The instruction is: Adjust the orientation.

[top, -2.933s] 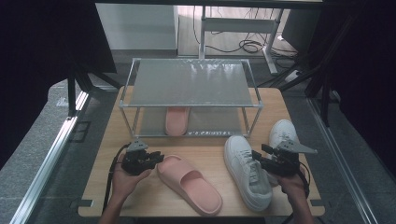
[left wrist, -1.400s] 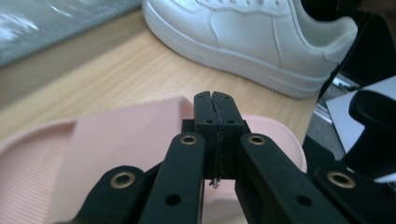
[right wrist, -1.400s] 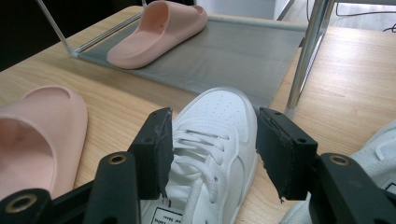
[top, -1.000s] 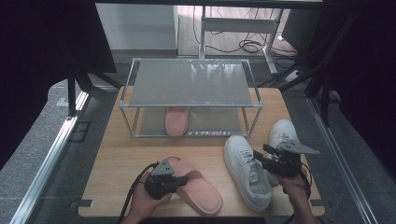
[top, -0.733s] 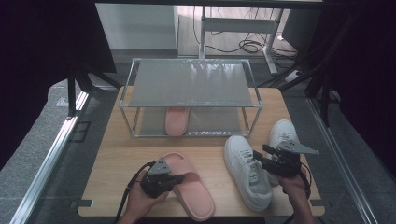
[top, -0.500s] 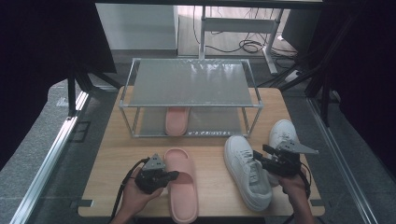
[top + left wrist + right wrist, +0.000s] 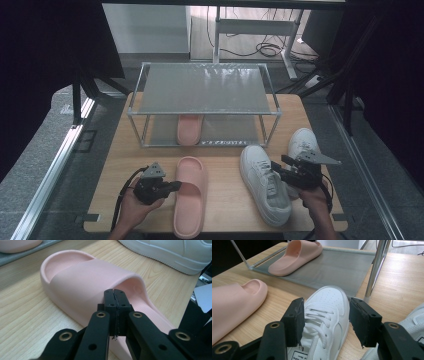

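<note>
Two smooth pink foam slides are seen, one on the bench [image 7: 120, 165] touched by the closed left tongs [image 7: 176, 185], the near slide [image 7: 190, 195], one under the wire rack [image 7: 202, 90], plus two white laced sneakers, with the near sneaker [image 7: 264, 184] between the right tongs [image 7: 276, 168], held apart.

Pink slipper [image 7: 82, 282]: matt, soft foam-like, fine pebbled footbed. White sneaker [image 7: 324, 322]: smooth leather-look upper w/ perforated toe, woven laces. Tabletop [image 7: 225, 195]: pale wood, visible grain, low sheen. Rack [image 7: 202, 90]: shiny metal tubes, grey matt shelves. Left gripper [image 7: 115, 293]: black matt plastic, brass rivets.
</note>
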